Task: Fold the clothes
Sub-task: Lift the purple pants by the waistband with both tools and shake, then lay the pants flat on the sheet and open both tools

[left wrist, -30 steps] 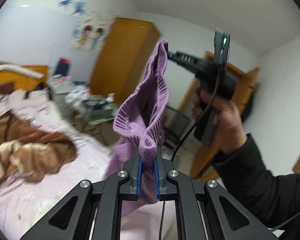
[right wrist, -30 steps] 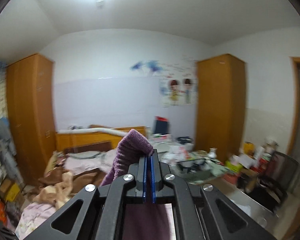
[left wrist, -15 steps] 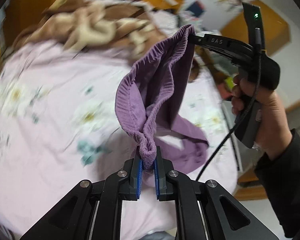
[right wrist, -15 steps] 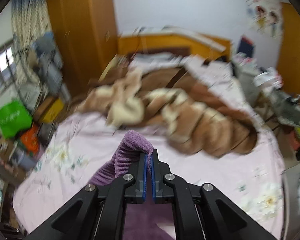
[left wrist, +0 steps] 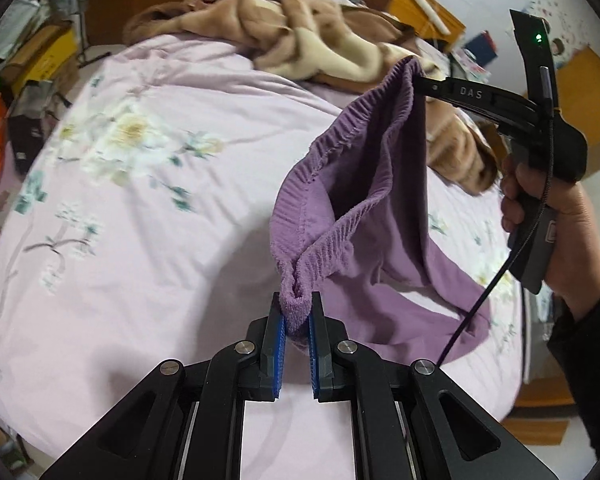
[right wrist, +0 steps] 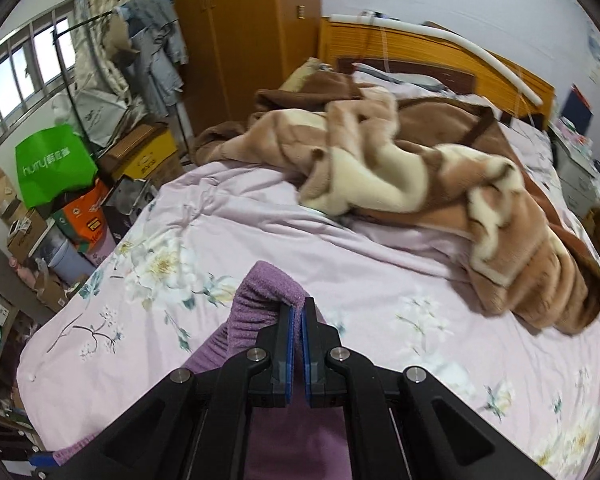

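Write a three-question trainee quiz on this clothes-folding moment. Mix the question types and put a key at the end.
1. True or false: both claws are shut on the purple garment.
2. Which part of the garment do the claws pinch? A) its ribbed waistband B) a trouser cuff C) a pocket
3. Fill in: the garment's lower end lies on the ____, near the brown blanket.

Key
1. True. The left claw pinches one end of the band and the right claw the other; the right wrist view shows the same grip.
2. A
3. bed
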A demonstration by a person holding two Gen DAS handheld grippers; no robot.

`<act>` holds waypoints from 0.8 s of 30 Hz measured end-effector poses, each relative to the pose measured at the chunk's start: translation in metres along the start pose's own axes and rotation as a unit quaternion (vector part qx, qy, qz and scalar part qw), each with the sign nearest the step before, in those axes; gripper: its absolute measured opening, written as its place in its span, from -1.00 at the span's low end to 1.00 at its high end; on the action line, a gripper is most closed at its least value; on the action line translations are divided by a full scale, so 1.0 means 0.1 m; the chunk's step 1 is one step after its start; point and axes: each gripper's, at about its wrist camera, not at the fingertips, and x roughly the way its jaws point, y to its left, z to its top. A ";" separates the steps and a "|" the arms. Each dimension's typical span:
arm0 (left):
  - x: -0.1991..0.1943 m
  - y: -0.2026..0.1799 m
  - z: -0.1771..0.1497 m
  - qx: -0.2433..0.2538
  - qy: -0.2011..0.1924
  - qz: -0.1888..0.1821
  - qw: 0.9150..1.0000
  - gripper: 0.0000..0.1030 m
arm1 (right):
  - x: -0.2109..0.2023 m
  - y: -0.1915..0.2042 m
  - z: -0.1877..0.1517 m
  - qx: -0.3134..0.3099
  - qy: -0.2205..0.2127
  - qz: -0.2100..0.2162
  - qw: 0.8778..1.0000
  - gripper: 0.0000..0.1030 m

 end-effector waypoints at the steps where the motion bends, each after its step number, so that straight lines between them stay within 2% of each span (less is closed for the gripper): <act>1: 0.00 0.10 0.02 -0.002 -0.004 0.006 1.000 -0.80 | 0.06 0.08 0.05 -0.005 -0.001 0.002 1.000 -0.93; 6: 0.26 0.47 0.09 -0.005 -0.001 0.022 1.000 -0.80 | 0.52 0.38 0.16 -0.016 0.009 0.011 1.000 -0.93; 12: 0.74 0.90 0.03 -0.024 0.016 0.034 0.999 -0.80 | 1.24 0.70 0.04 -0.025 0.040 0.022 0.999 -0.93; 15: 0.98 1.11 -0.06 -0.035 0.029 0.038 0.998 -0.80 | 1.64 0.80 -0.08 -0.028 0.063 0.032 0.997 -0.93; 18: 1.30 1.35 -0.17 -0.054 0.055 0.033 0.996 -0.80 | 2.12 0.87 -0.26 -0.034 0.114 0.040 0.992 -0.88; 20: 1.51 1.50 -0.25 -0.067 0.077 0.028 0.994 -0.80 | 2.27 0.85 -0.38 -0.026 0.131 0.027 0.991 -0.80; 24: 1.63 1.68 -0.36 -0.093 0.094 0.011 0.991 -0.71 | 2.13 0.73 -0.55 0.001 0.127 0.037 0.991 -0.58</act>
